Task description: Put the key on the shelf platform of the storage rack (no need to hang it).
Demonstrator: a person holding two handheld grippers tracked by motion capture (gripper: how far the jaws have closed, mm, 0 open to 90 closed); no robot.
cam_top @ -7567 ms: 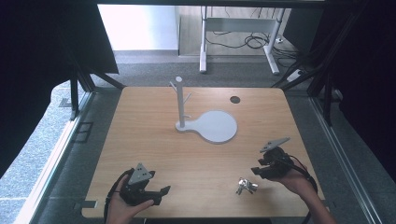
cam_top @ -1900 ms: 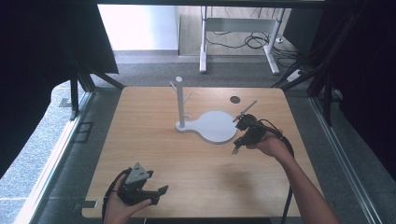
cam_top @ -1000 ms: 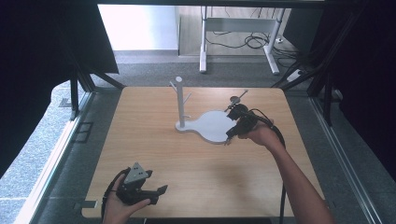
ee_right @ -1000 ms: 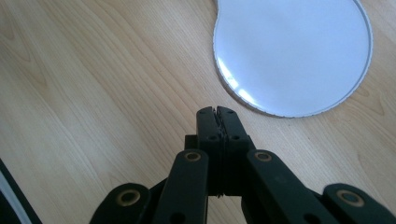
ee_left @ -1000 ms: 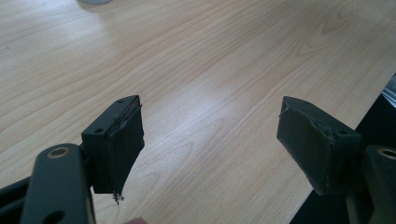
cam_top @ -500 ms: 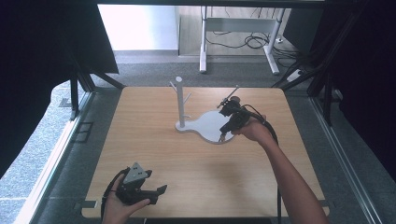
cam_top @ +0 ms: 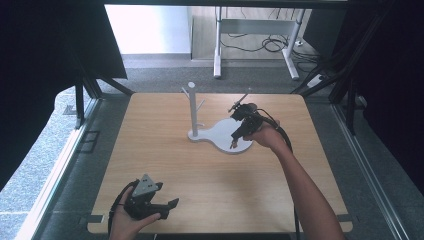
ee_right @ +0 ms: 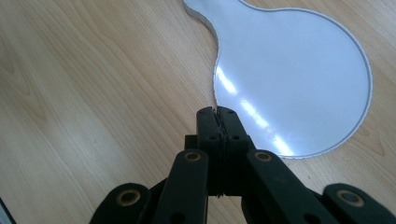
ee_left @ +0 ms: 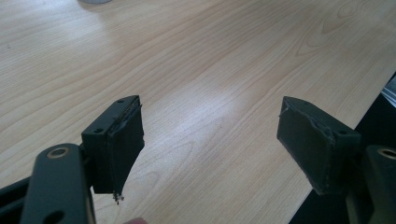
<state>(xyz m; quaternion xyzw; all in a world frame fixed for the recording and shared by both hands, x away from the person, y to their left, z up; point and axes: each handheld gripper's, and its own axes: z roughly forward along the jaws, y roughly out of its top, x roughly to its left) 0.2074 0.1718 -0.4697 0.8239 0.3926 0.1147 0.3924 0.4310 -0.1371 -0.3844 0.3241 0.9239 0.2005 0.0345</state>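
Wooden table point(cam_top: 165, 165) spans centre of high view. White stand base point(cam_top: 225, 135), flat, round lobe toward frame right, lies upper centre; white post point(cam_top: 192, 112) with side pegs rises upright from its left end. Right gripper point(cam_top: 234, 144) hovers over round lobe, tips pointing down; in right gripper view jaws pressed together above lobe's edge, whether anything is pinched cannot tell. Left gripper point(cam_top: 167, 209) at lower left near table's front edge, jaws spread wide, nothing between.

Black grippers: flat padded jaws, brass-ringed pivot holes, grey three-cornered plate, trailing cables; forearms unsleeved.
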